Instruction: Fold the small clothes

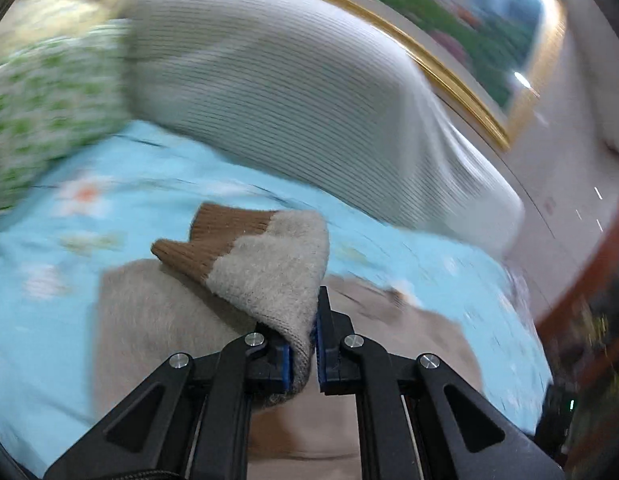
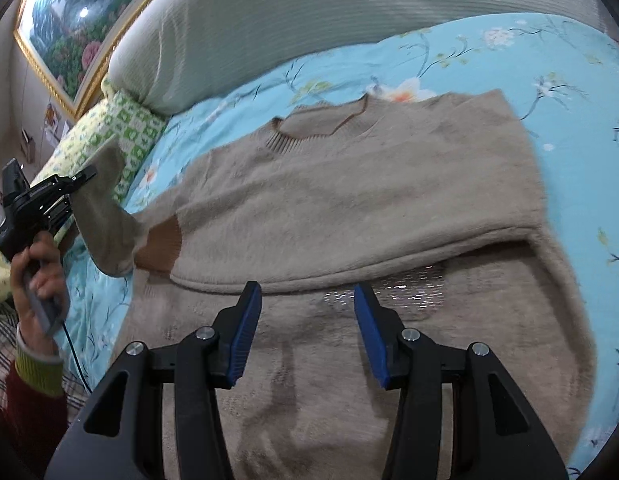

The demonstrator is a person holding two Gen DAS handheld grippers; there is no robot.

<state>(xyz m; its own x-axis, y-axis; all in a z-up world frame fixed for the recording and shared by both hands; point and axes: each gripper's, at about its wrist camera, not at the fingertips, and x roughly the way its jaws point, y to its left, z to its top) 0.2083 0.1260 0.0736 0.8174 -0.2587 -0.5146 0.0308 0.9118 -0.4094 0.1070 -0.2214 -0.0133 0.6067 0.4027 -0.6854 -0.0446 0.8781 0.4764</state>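
Sweater [image 2: 349,184] on floral bedspread [image 2: 569,92] (gilt-framed painting [image 2: 65,32] behind): left tool [image 1: 314,344] grasping its sleeve [image 1: 269,268], right tool [image 2: 307,336] released

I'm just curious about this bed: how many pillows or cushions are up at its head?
2. A big grey ribbed pillow leans against the gold-framed painting, and a smaller green-patterned cushion lies beside it, near the lifted sweater sleeve. More may lie outside the pictures.

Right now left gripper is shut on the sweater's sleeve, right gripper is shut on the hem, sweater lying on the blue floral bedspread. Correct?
Not quite. The right gripper is open over the sweater, holding nothing, as the right wrist view shows. The left gripper is shut on the sleeve, over the blue floral bedspread.
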